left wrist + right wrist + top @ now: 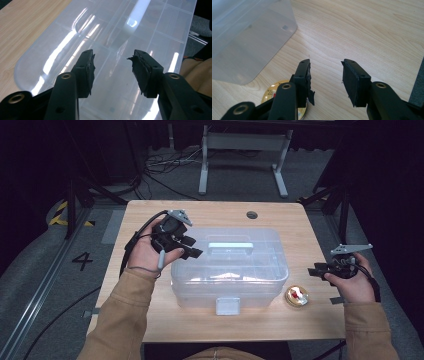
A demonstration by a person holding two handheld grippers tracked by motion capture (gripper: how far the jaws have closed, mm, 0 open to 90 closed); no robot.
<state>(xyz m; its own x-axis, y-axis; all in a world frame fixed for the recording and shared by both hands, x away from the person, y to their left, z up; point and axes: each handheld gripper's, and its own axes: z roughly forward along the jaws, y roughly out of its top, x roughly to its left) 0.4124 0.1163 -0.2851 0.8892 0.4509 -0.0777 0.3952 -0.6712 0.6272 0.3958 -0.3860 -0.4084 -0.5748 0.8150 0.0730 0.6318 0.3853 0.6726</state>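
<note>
A clear plastic storage box point(230, 267) with a lid, a white handle point(230, 246) and a front latch point(227, 305) stands mid-table. My left gripper point(192, 247) hovers at the box's left end, above the lid point(105, 45), jaws open with nothing between them point(112, 66). My right gripper point(317, 270) is held over the bare table right of the box, jaws open and empty point(325, 72). A small round gold tin with a red and white label point(296, 296) lies on the table by the box's front right corner; in the right gripper view the gold tin point(270, 93) sits behind the left jaw.
The wooden table point(150, 220) has a round cable hole point(252, 214) at the back. Bare wood lies left, right and behind the box. The box corner point(249, 40) is near the right gripper. Dark stands and cables surround the table on the floor.
</note>
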